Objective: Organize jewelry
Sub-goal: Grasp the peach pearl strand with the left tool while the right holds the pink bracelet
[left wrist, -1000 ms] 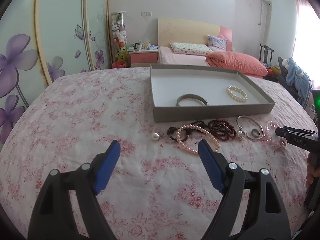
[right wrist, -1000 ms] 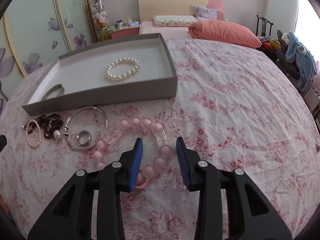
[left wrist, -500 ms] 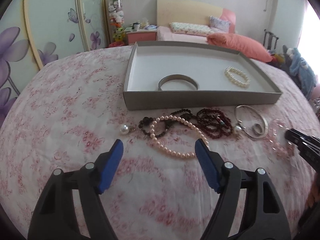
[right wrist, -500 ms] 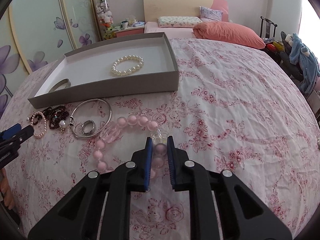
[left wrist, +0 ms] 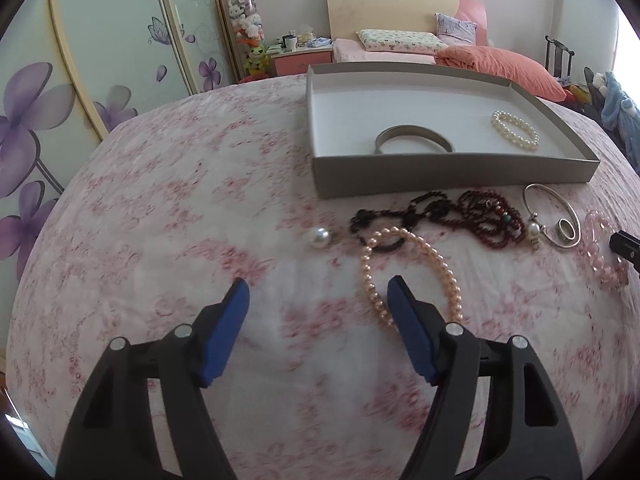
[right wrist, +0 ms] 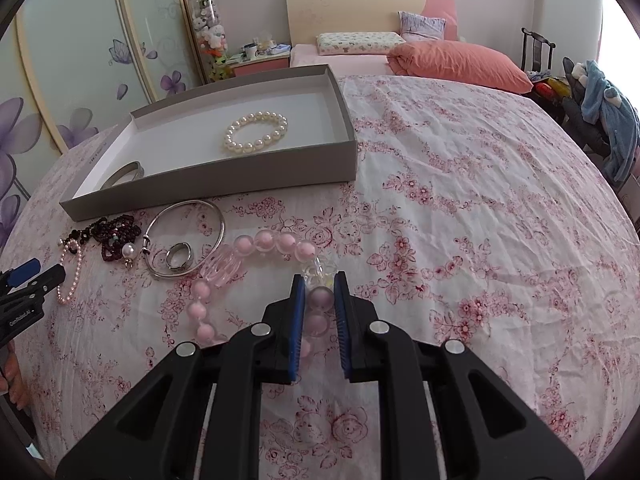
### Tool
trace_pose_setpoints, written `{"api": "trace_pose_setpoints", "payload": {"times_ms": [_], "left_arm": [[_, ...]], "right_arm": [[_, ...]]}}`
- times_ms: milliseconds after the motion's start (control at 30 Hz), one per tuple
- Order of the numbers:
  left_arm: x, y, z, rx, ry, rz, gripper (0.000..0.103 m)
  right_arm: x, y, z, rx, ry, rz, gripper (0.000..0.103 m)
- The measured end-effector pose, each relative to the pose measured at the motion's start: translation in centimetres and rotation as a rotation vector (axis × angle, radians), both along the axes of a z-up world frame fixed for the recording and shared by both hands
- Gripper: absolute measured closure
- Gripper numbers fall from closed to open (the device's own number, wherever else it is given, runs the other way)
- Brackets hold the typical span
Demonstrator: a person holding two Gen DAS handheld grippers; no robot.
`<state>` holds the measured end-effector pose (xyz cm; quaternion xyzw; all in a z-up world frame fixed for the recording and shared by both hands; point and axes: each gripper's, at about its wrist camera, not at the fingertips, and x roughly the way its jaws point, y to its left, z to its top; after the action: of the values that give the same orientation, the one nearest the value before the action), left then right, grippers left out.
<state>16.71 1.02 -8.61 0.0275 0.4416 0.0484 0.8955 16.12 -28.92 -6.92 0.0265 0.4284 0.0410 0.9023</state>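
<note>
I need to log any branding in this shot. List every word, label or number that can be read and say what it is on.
"GenRobot.AI": white print on the black body of the left gripper, at the left edge of the right wrist view.
Grey print along the outer wall of the gray tray: too small and blurred to read.
Nothing else legible: the jewelry, the bedspread and the wardrobe doors carry no text.

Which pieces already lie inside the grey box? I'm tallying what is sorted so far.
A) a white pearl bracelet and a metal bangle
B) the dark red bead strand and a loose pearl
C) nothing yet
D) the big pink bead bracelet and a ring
A: the white pearl bracelet and the metal bangle lie on the floor of the grey box; everything else is outside on the bedspread.
</note>
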Motion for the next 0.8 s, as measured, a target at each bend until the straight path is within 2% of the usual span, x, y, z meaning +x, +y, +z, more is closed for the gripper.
{"api": "trace_pose_setpoints", "payload": {"times_ms": [133, 233, 400, 567, 800], "left_arm": [[-0.7, 0.1, 0.0, -0.086, 0.003, -0.048, 0.047], [-0.8, -0.8, -0.1, -0.077, -0.008, -0.077, 0.057], [-0.9, -1.1, -0.1, -0.08, -0.013, -0.084, 0.087], [-0.9, -0.7, -0.1, -0.063, -0.015, -0.084, 0.096], [-0.9, -0.4, -0.1, -0.049, -0.015, -0.082, 0.096]], "right_arm": [[0.0, 0.0, 0.0, 0.0, 0.0, 0.0, 0.087], [0.0, 0.0, 0.0, 0.0, 0.0, 0.0, 0.087], [0.0, -0.1, 0.0, 0.001, 0.0, 0.0, 0.087], [0.0, -0.1, 0.0, 0.004, 0.001, 0.001, 0.087], [0.0, 0.0, 0.0, 0.003, 0.001, 0.0, 0.087]]}}
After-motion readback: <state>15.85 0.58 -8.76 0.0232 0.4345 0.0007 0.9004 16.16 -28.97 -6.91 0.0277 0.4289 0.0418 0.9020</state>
